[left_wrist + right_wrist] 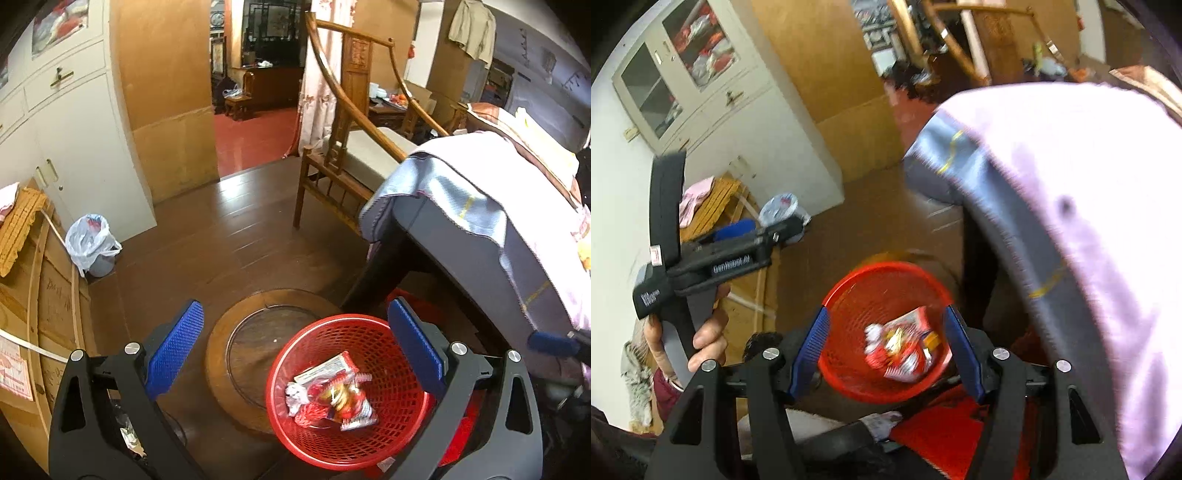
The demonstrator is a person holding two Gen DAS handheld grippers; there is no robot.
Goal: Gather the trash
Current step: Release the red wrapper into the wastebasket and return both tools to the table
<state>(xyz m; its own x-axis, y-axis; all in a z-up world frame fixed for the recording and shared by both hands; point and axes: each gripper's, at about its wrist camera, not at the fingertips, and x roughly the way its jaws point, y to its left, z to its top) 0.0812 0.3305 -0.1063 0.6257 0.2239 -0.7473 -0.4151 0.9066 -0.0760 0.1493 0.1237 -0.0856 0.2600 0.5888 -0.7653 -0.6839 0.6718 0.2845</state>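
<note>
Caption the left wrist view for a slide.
Open left hand-held gripper above a red basket holding snack wrappers, beside a round wooden stool.

The left wrist view looks forward and steeply down between its own blue-padded fingers point(177, 350) onto a red basket point(399, 435) close below on the dark wood floor point(229, 236), with the white cabinet point(81, 140) at its left edge, a cloth-covered table point(480, 221) at its right and an open doorway far ahead. The right wrist view tilts down in the same way, nearer the table point(1089, 221) and blurred, and frames the same basket point(842, 373) between its fingers point(812, 347). Both views share the basket, the table edge, the cabinet point(768, 122) and a bag-lined bin point(92, 240) point(781, 208); the right one also takes in the left gripper point(731, 229) from the side, held in a hand point(709, 332).
</note>
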